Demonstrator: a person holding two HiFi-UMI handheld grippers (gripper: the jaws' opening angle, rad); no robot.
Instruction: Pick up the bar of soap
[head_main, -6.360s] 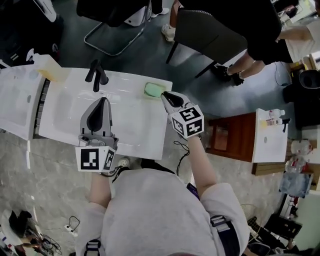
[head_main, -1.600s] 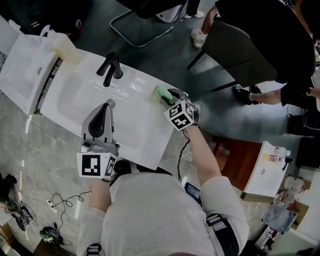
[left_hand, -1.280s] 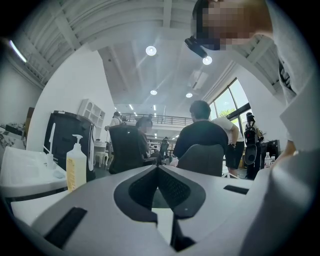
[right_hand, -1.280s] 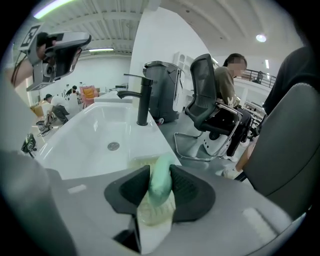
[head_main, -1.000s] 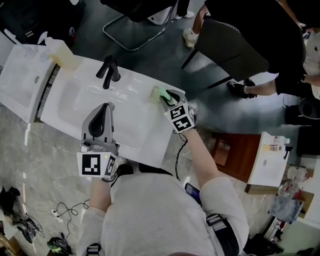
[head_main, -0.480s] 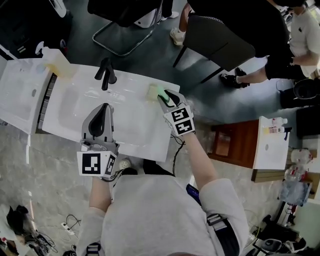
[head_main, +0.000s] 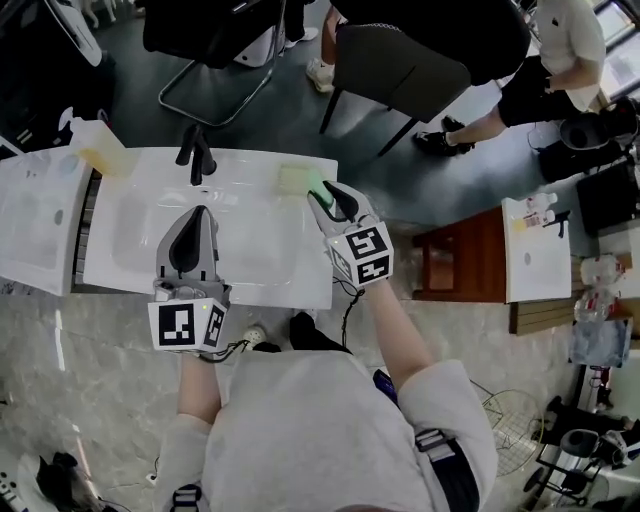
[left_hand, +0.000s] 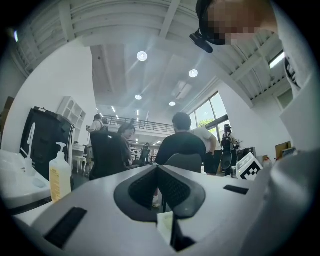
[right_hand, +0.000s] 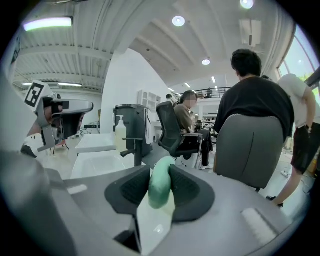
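Fingers (right_hand: 131, 192) of the right gripper (head_main: 325, 197) are clenched on the bar of soap (right_hand: 160, 186), one ridged pad on each broad face, and its rounded green end stands up past their tips. The bar sits at the back right corner of the white counter (head_main: 310, 290), just beside a pale square patch (head_main: 294, 179) that may be its dish. Whether it has cleared the surface cannot be told.

The soap looks small, light and stiff, with smooth rounded edges. If wet it is likely to be slippery and could squirt out under a hard squeeze. Flat faces square to the pads, taken near the middle, seem the safest hold, much as the grip sits now.

The left gripper (head_main: 195, 215) hangs over the basin with its fingers (left_hand: 172, 192) closed together on nothing. A black faucet (head_main: 193, 152) stands at the back edge, and a pump bottle (head_main: 98, 150) at the back left corner.

Only the right gripper view shows the pads meeting the soap. The head view hides that contact under the gripper body but places the bar on the counter. The left gripper view shows no soap, only the bottle and the other gripper's marker cube (left_hand: 248, 169).
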